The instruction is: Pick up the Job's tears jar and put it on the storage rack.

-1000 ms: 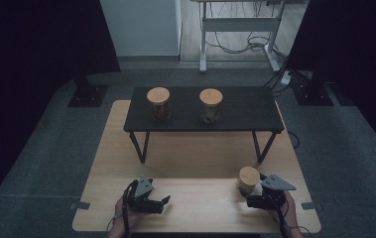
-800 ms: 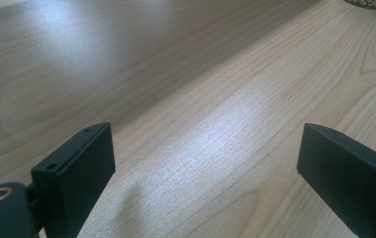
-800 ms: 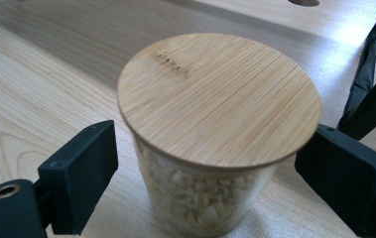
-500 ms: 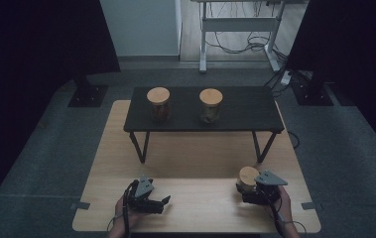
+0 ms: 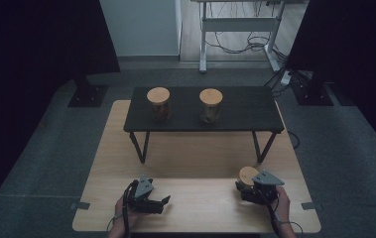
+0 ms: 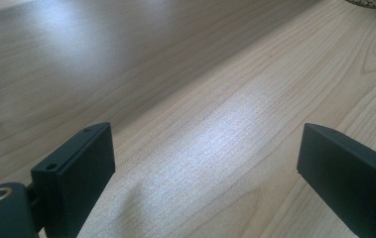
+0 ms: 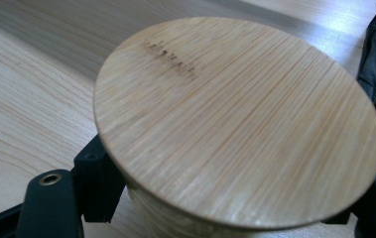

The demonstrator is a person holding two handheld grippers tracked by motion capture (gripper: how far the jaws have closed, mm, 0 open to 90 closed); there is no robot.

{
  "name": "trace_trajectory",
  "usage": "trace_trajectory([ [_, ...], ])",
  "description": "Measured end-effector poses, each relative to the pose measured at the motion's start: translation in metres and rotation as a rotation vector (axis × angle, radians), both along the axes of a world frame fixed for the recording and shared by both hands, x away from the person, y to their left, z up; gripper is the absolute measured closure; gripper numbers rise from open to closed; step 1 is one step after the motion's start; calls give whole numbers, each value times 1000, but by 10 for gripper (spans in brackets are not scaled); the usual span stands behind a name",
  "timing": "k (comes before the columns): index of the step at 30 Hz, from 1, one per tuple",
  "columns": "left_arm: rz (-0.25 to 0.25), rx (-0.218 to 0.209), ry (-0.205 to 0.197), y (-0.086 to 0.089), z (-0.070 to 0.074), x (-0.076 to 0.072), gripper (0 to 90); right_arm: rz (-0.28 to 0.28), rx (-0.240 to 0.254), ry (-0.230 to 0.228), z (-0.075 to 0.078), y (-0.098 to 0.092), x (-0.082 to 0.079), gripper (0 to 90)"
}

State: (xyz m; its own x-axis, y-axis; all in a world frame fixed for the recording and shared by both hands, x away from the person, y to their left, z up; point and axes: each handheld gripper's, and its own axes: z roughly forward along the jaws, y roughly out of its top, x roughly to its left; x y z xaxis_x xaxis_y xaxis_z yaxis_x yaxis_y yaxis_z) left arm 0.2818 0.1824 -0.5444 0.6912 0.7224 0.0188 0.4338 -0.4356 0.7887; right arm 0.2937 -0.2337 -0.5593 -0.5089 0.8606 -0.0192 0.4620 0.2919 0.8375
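Note:
A glass jar with a round wooden lid [image 5: 248, 174] stands on the wooden board [image 5: 200, 158] at the front right. My right gripper [image 5: 243, 187] has just been closing its jaws and is now shut on the jar's body below the lid [image 7: 235, 119]. In the right gripper view, a black jaw sits under each side of the lid. My left gripper [image 5: 161, 203] rests low at the front left. It is open, with bare wood between its fingers [image 6: 76, 168].
A low black table [image 5: 245, 111] stands across the middle of the board. On it are two more wooden-lidded jars, one at the left [image 5: 158, 101] and one near the centre [image 5: 211, 103]. Grey carpet surrounds the board, and dark stands rise at both sides.
The right gripper's jaws have come together around the jar at the front right, and the hand has edged slightly towards it. The left gripper has stayed where it was.

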Motion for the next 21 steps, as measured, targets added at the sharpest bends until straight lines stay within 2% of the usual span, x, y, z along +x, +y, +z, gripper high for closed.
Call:
trace_trajectory([
  [10, -2, 2, 0, 0, 0, 0, 77, -4, 6, -3, 0, 0, 0, 240],
  [21, -2, 1, -3, 0, 1, 0, 77, 7, 14, -32, 6, 1, -8, 241],
])
